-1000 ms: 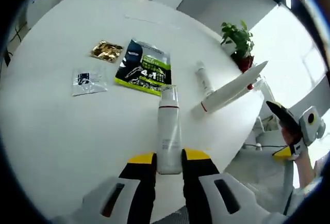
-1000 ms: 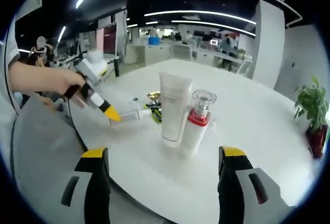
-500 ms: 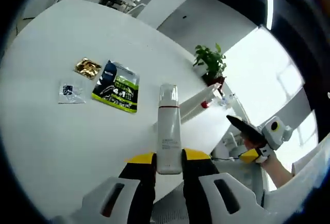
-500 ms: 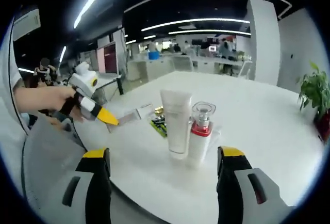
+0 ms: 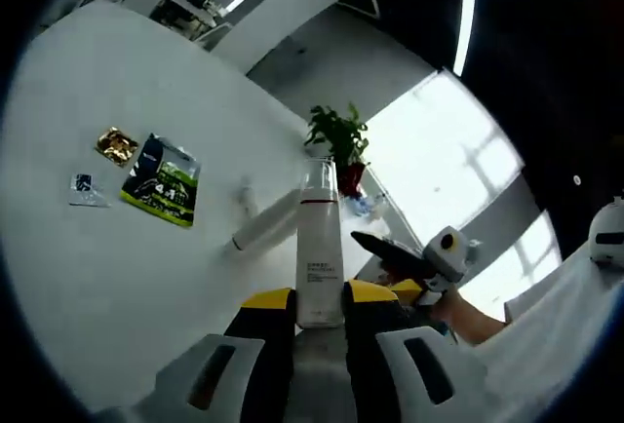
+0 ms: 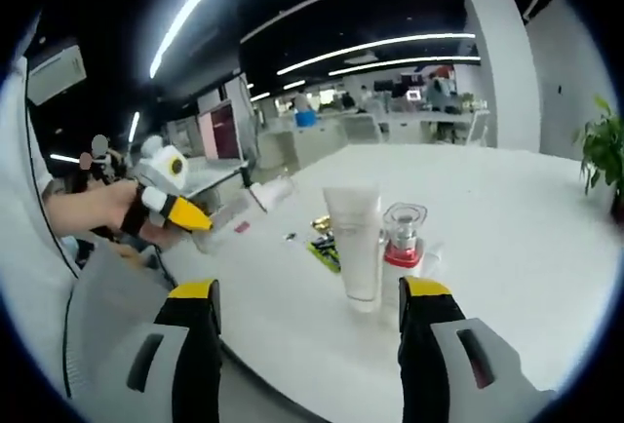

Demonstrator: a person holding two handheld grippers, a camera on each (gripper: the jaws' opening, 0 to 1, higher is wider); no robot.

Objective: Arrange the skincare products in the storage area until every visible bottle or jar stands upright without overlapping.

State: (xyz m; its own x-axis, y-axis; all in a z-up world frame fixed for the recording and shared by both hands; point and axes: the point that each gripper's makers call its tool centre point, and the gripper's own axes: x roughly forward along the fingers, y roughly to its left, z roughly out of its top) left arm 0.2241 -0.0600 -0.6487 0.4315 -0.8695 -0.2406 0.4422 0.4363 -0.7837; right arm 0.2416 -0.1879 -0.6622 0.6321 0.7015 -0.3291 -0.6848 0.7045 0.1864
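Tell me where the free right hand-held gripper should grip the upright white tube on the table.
Grip the white tube around its mid-body, coming level from the near edge, jaws straddling its narrow sides. It stands cap-down and top-wide, so a low grip may tip it. The red-collared bottle stands close on one side, so keep that jaw clear.

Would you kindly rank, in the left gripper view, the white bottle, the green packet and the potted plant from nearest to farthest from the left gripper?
1. White bottle, clamped between the left gripper's jaws.
2. Green packet, lying flat on the table, off to the left.
3. Potted plant, beyond the table's far edge.
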